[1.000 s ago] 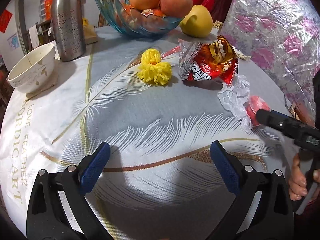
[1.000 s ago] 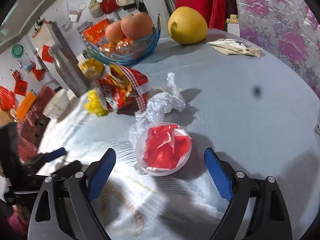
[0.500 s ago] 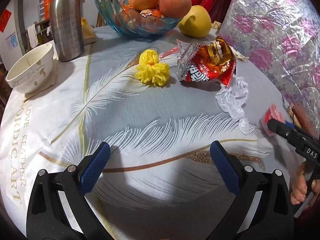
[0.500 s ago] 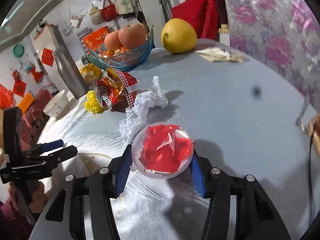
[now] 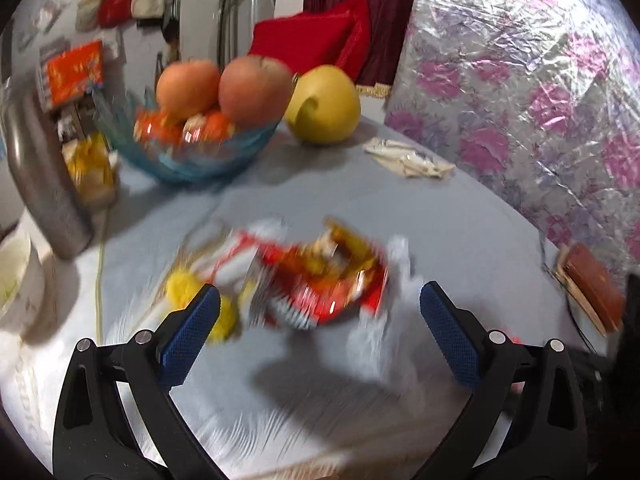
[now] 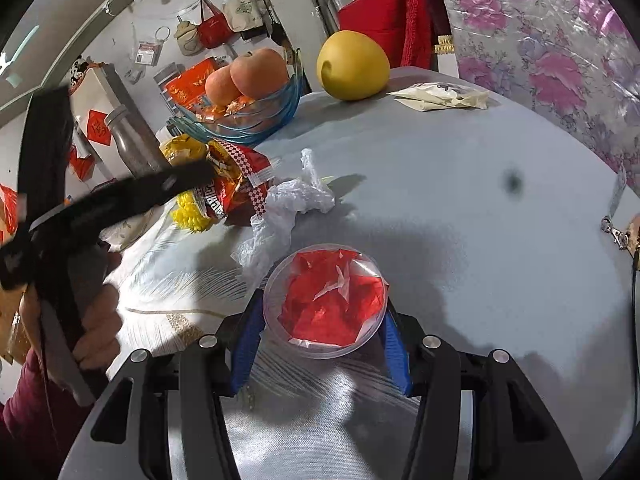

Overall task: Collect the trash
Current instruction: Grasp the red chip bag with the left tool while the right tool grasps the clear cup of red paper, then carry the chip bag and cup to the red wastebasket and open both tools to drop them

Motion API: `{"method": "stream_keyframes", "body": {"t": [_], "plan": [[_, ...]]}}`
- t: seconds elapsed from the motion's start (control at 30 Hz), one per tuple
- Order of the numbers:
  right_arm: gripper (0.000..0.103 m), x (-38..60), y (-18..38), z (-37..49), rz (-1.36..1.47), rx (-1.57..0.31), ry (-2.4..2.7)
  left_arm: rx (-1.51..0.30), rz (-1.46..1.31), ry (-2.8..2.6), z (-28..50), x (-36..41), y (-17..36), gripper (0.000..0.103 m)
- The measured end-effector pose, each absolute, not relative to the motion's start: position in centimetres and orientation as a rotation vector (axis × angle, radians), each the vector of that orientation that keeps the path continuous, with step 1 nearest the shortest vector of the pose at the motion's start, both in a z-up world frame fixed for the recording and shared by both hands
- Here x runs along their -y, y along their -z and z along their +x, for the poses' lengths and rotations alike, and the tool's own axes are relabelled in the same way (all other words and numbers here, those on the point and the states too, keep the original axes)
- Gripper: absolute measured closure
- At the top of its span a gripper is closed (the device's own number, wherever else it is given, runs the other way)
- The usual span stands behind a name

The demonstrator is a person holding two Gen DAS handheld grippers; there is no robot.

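Observation:
My right gripper (image 6: 324,332) is shut on a clear plastic cup (image 6: 325,306) stuffed with red wrapper, held just above the table. My left gripper (image 5: 320,320) is open, with a red and yellow snack bag (image 5: 320,280) lying between and just beyond its tips; this view is blurred. The bag also shows in the right wrist view (image 6: 232,184), under the left gripper's arm. A crumpled white plastic film (image 6: 288,208) lies beside the bag, and shows blurred in the left wrist view (image 5: 384,320). A yellow tufted ball (image 5: 188,288) lies left of the bag.
A blue glass fruit bowl (image 5: 192,156) with apples, a yellow pomelo (image 5: 324,106), a steel bottle (image 5: 40,184) and a white bowl (image 5: 16,280) stand at the back and left. A flat white wrapper (image 6: 440,96) lies at the far right. A brown wallet (image 5: 592,280) lies at the table's right edge.
My right gripper closed on the cup and lifted it slightly. My left gripper swept forward and right over the table, up to the snack bag.

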State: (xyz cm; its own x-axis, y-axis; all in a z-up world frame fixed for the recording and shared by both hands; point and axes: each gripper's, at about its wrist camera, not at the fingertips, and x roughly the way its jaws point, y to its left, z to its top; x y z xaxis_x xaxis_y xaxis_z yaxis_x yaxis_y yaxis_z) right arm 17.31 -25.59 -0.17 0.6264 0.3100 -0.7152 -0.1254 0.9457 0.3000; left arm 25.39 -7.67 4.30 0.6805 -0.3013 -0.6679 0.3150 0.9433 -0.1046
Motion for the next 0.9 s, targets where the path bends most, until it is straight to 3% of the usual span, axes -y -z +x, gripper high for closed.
{"method": "stream_keyframes", "body": {"t": [0.27,0.37,0.4,0.9], "plan": [[0.049,25.6,0.2,17.3,0.233,-0.861,-0.259,-0.811,-0.015,0.308,28.8,7.9,-1.6,0.007],[0.049,25.6,0.2,17.3,0.232,-0.860,-0.261,-0.830,-0.027,0.352,28.6,7.3,-0.8,0.025],[0.049,25.5,0.2,17.3,0.232,-0.858,-0.261,-0.826,-0.030,0.360,28.4,7.1,-1.0,0.026],[0.049,26.8,-1.4,15.0,0.282,-0.750,-0.287,-0.691,-0.040,0.434,13.9,2.2,-5.9,0.027]]}}
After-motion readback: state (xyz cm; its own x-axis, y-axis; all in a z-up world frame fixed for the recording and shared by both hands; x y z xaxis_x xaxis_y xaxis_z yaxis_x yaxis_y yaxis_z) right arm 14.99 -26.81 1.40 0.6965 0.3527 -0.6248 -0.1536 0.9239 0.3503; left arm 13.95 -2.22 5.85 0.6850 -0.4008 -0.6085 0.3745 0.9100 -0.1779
